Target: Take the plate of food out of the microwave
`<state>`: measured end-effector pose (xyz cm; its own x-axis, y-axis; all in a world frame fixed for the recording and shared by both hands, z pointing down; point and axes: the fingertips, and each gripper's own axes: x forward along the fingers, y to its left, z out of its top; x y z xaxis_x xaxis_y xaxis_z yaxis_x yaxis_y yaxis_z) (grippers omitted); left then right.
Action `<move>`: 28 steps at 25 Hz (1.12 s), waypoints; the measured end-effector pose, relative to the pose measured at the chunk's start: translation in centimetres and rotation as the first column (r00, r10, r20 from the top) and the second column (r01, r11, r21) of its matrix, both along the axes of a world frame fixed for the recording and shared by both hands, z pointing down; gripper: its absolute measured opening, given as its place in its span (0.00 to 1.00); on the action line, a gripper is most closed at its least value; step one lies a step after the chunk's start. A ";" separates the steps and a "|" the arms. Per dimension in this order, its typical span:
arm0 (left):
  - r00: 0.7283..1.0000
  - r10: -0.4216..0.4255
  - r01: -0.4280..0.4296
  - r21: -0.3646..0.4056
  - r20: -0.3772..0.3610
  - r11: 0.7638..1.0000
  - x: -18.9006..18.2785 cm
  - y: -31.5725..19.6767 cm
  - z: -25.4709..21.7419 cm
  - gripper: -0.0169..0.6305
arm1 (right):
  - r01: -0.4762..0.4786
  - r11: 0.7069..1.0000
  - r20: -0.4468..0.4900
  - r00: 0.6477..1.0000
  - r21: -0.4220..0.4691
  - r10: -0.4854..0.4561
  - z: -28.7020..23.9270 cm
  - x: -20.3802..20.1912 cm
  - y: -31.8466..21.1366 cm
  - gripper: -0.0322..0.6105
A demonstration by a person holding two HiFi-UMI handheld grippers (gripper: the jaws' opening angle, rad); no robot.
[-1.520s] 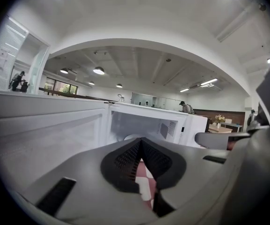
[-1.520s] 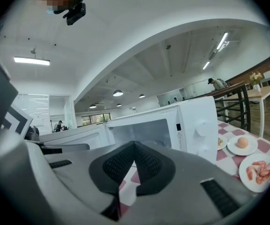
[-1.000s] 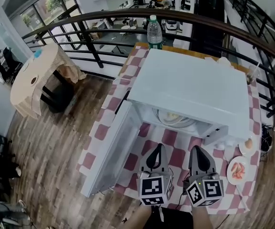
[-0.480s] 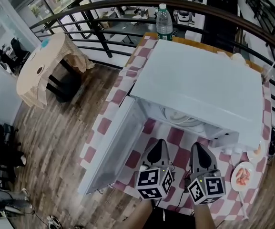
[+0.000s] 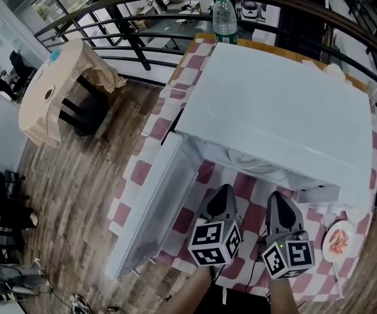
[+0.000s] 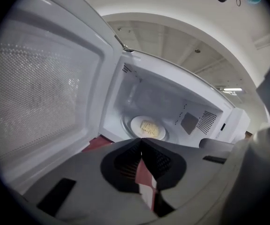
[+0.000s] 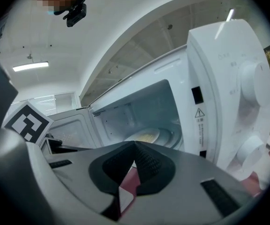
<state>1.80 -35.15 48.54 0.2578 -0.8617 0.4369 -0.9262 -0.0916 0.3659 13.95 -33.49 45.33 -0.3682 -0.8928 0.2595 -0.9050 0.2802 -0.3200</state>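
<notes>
A white microwave (image 5: 279, 103) stands on the checked table with its door (image 5: 150, 208) swung open to the left. Inside, a white plate with yellowish food (image 6: 148, 127) rests on the glass turntable; the right gripper view shows this plate (image 7: 146, 137) too. My left gripper (image 5: 224, 191) and right gripper (image 5: 274, 198) hover side by side just in front of the opening, both shut and empty. The left gripper (image 6: 141, 139) points at the plate; the right gripper (image 7: 135, 143) points into the cavity beside the control panel (image 7: 228, 102).
A small plate of pink food (image 5: 339, 241) lies on the red-and-white checked tablecloth (image 5: 146, 169) at the right. A water bottle (image 5: 225, 17) stands behind the microwave. A railing (image 5: 142, 12) runs beyond the table, with a draped stool (image 5: 57, 90) on the wooden floor at left.
The head view has shifted a little closer over the microwave. Both grippers stay shut in front of the opening, nearly in the same place.
</notes>
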 end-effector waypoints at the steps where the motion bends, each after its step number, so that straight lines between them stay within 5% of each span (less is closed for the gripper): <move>1: 1.000 0.004 -0.004 -0.001 -0.009 1.000 0.1 -0.4 0.1 0.04 | -0.007 1.000 0.004 1.000 -0.004 0.007 0.3 0.1 -0.1 0.05; 14: 0.988 -0.006 -0.002 -0.053 -0.151 0.999 0.6 -4.6 2.4 0.14 | -0.023 0.999 -0.013 1.000 -0.040 0.023 2.1 -0.9 -1.2 0.05; 28: 0.914 -0.140 0.088 -0.152 -0.381 0.984 0.2 -6.8 4.0 0.21 | -0.023 0.997 -0.050 0.999 -0.080 0.019 3.3 -1.4 -2.0 0.05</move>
